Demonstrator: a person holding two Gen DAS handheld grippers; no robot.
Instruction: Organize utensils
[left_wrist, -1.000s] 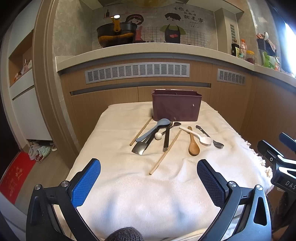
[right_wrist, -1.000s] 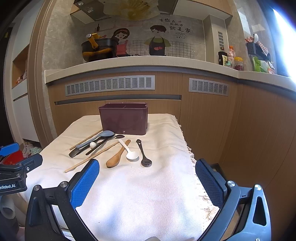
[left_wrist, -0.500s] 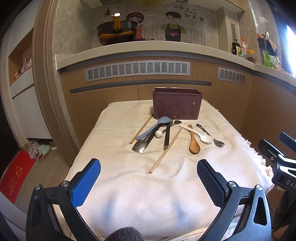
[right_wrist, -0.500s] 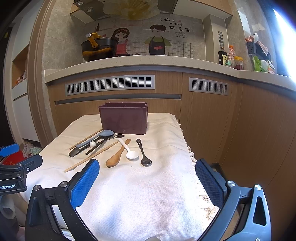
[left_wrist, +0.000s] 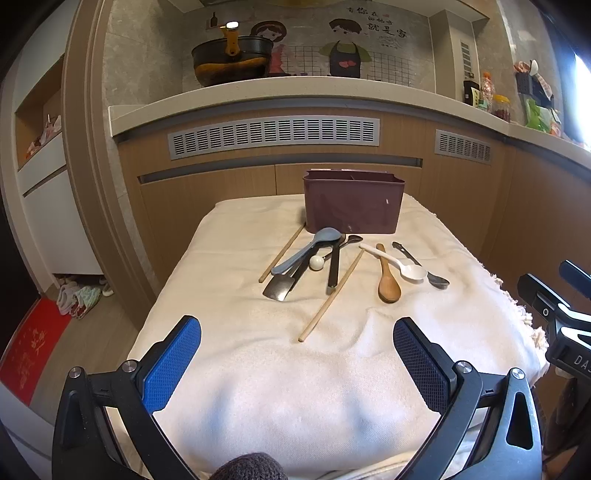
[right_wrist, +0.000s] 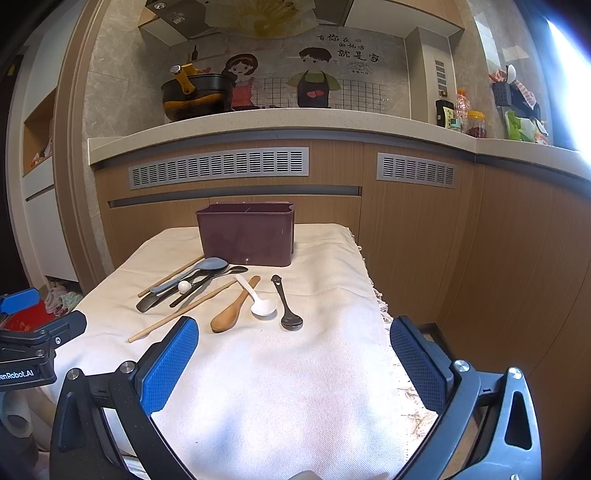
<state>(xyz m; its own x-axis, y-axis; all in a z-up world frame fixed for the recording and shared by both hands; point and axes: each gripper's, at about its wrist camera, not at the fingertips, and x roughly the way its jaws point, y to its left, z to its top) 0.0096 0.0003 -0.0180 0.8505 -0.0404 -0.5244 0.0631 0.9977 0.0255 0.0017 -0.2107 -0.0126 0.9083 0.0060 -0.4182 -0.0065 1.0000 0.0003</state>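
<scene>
Utensils lie scattered before upright maroon holder

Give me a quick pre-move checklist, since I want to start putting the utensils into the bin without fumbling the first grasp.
1. Left gripper open and empty: ok.
2. Right gripper open and empty: ok.
3. Maroon bin upright at the far end of the cloth: ok.
4. Bin compartments free: cannot tell, the inside is hidden from both views.
5. An easy first pick lying apart: ok, the black spoon touches nothing.
6. Left-hand pile untangled: not ok, the blue-grey spoon lies across the dark utensils beside the chopstick.
</scene>
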